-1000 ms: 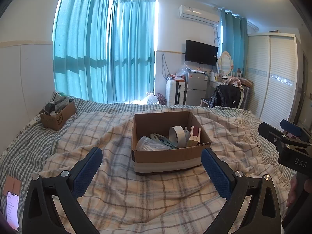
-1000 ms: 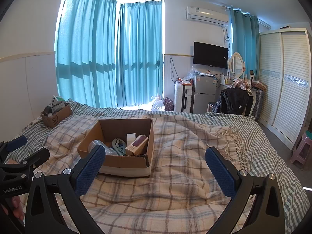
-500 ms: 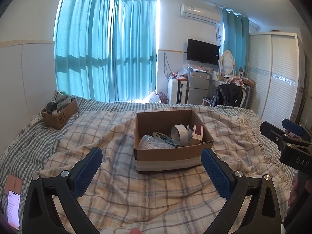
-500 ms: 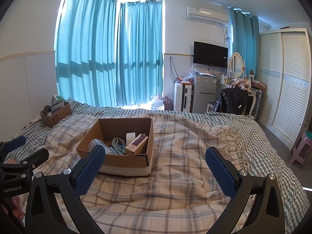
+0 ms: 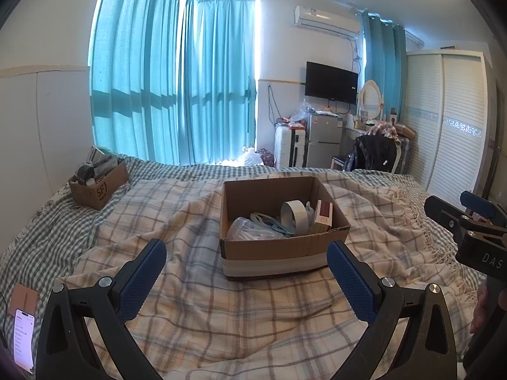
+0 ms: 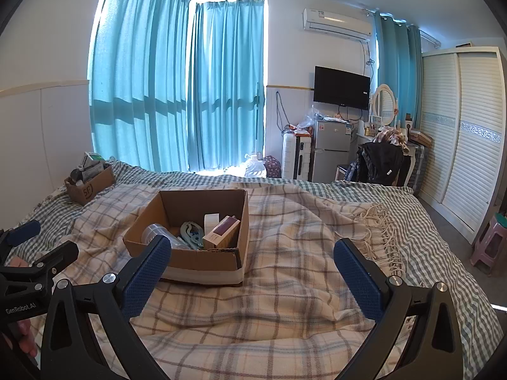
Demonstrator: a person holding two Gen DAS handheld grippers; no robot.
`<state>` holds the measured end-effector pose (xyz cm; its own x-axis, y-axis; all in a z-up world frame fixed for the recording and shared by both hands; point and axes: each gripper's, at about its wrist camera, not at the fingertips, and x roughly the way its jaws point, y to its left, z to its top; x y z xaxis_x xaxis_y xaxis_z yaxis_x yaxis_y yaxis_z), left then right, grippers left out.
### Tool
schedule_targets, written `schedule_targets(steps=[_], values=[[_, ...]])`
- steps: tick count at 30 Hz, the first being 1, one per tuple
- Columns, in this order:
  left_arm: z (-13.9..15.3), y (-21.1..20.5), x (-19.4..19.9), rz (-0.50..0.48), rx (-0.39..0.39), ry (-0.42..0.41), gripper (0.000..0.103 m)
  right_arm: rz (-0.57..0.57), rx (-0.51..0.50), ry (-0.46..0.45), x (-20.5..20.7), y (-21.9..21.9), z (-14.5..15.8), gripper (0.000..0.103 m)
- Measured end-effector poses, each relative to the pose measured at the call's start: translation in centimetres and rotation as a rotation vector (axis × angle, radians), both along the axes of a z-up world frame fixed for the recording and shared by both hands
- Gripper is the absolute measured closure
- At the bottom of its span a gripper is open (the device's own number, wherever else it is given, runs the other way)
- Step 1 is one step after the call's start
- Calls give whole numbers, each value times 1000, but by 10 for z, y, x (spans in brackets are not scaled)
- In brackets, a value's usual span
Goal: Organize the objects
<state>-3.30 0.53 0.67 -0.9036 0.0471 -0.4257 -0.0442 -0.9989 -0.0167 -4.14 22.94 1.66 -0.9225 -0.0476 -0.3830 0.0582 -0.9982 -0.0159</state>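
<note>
Cardboard box (image 5: 279, 247) sits on the bed's plaid blanket (image 5: 253, 310), holding tape roll (image 5: 294, 213), carton (image 5: 323, 217) and bag together. Your left tongs (image 5: 247, 278) and right tongs (image 6: 253, 275) hover wide, empty, facing it.

Large box (image 5: 279, 250) centre of bed (image 5: 253, 316); small box (image 5: 98, 186) far left; phone (image 5: 22, 338) near-left.
</note>
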Motion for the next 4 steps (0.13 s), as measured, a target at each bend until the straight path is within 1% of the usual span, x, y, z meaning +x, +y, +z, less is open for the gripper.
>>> schedule_targets(steps=[4], values=[[-1,-1,0,6,-3,-1,0,0,2,-4,-1,0,-1,0]])
